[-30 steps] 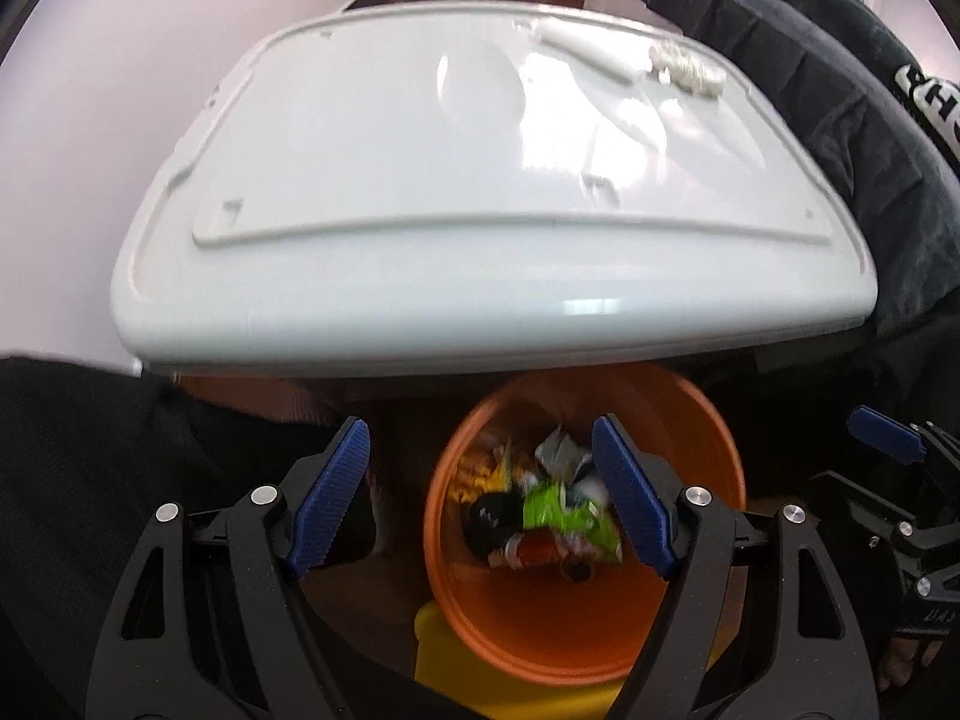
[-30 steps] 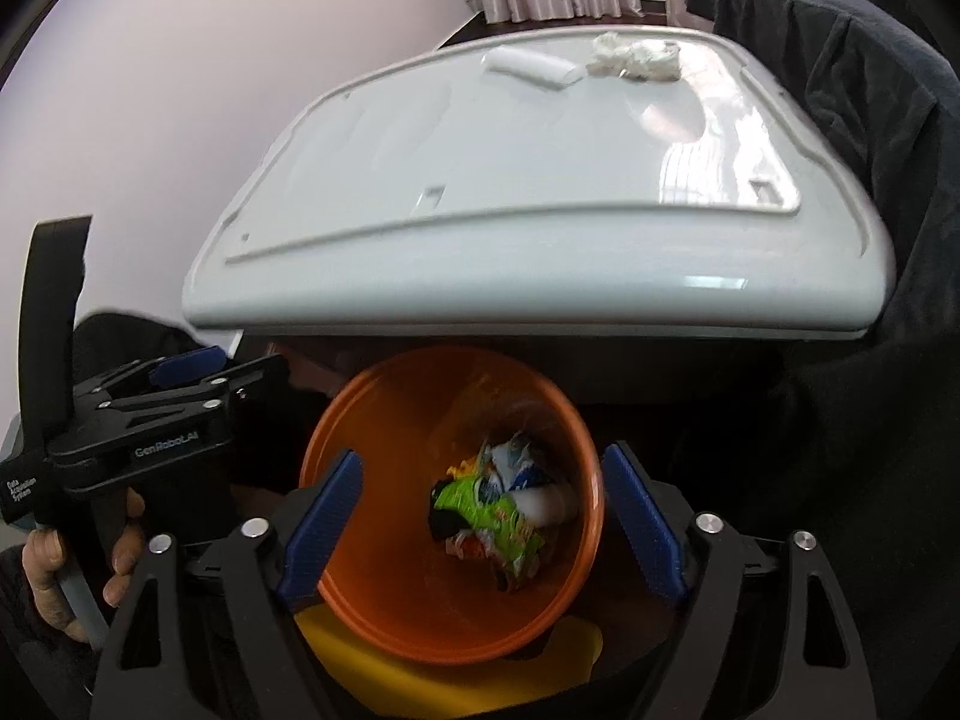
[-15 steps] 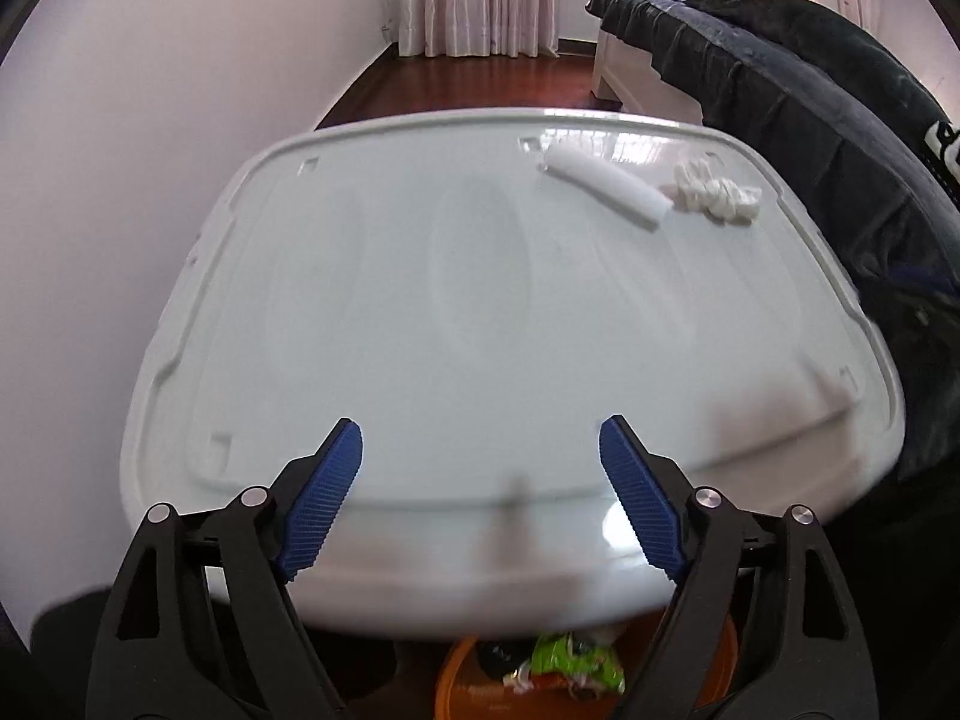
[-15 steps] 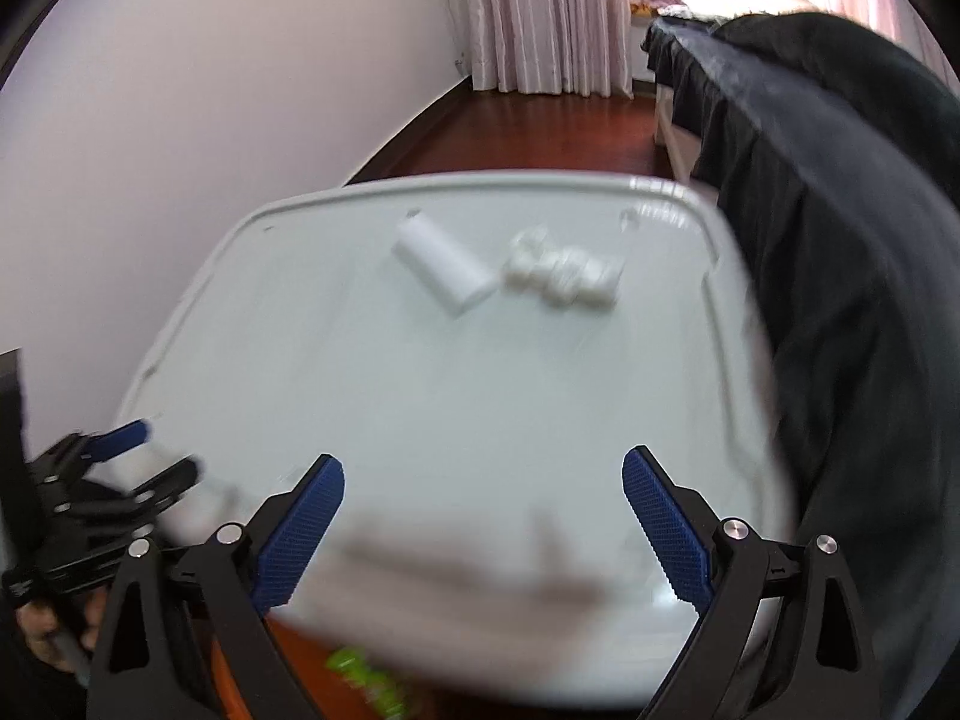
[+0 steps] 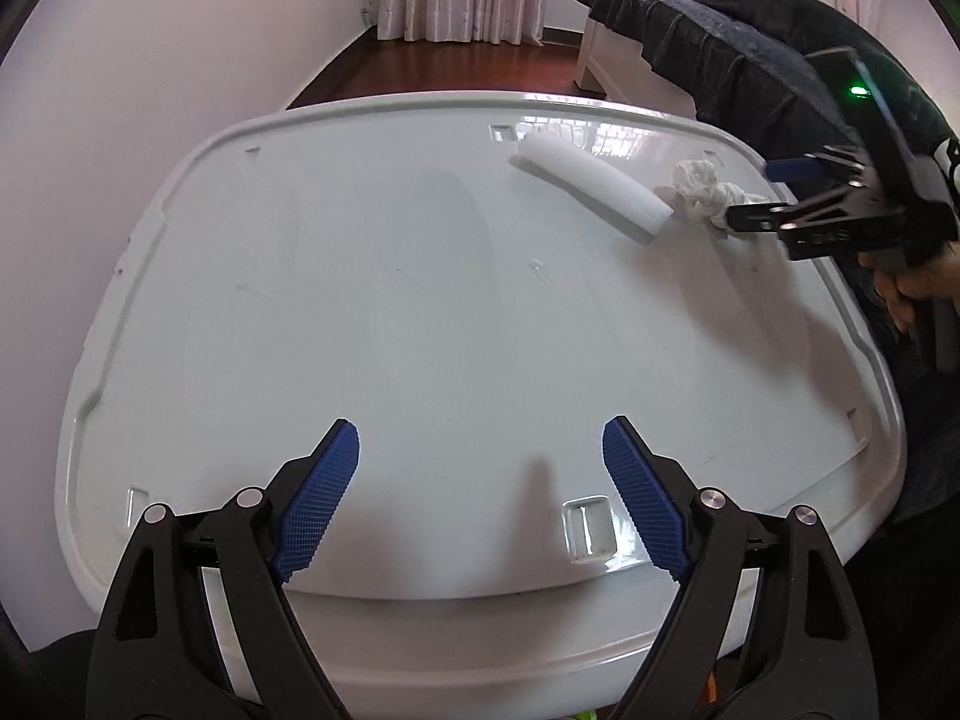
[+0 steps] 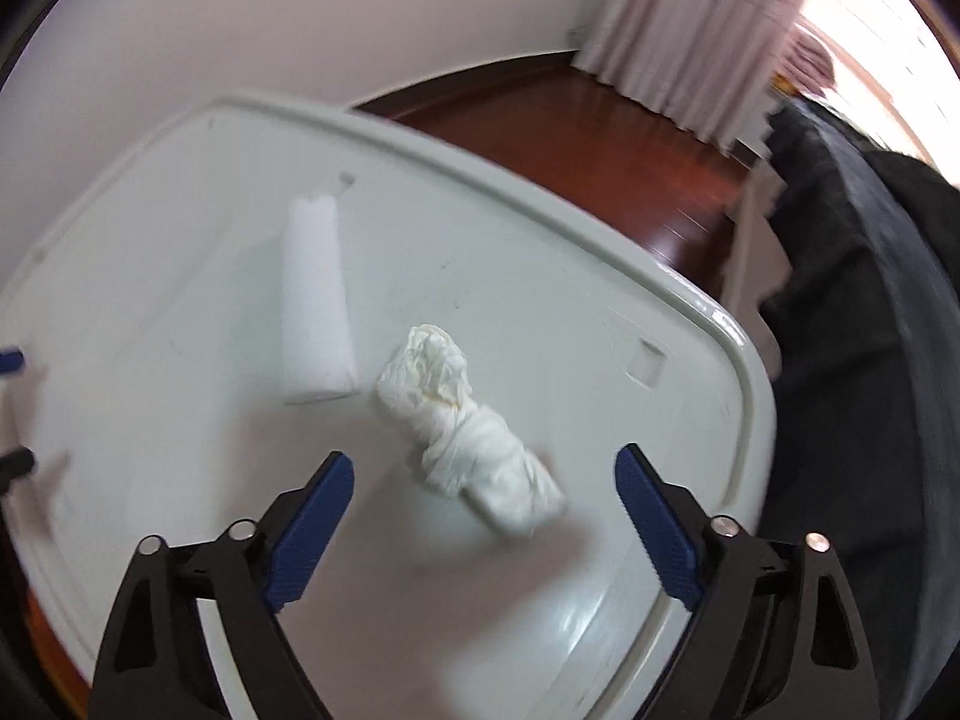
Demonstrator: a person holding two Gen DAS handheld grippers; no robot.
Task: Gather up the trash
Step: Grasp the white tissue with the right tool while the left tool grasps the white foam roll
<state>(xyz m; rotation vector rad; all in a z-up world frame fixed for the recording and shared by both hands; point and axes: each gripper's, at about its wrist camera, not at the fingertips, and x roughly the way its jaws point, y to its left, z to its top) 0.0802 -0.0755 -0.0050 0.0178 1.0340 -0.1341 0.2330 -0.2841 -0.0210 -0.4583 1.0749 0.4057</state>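
**Two white scraps on the tray-like tabletop**

Lying on white tabletop [image 5: 420, 312] near far right corner: foam roll [image 5: 591, 191] just beside crumpled tissue [image 6: 474, 438]. Left gripper [image 5: 480, 504] spread, empty. Right gripper [image 6: 483, 516] closing, tissue between jaws, untouched.

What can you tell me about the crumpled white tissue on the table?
The tissue is a crumpled, twisted wad of thin white paper, ruffled and faintly yellowish at one end and rolled tighter at the other. It lies flat on the glossy white table, near the corner by the dark cloth, just beside a white foam roll; whether they touch is unclear. The right claw is over it, closing a little, with the wad's tight end between the blue pads but not pressed by them.
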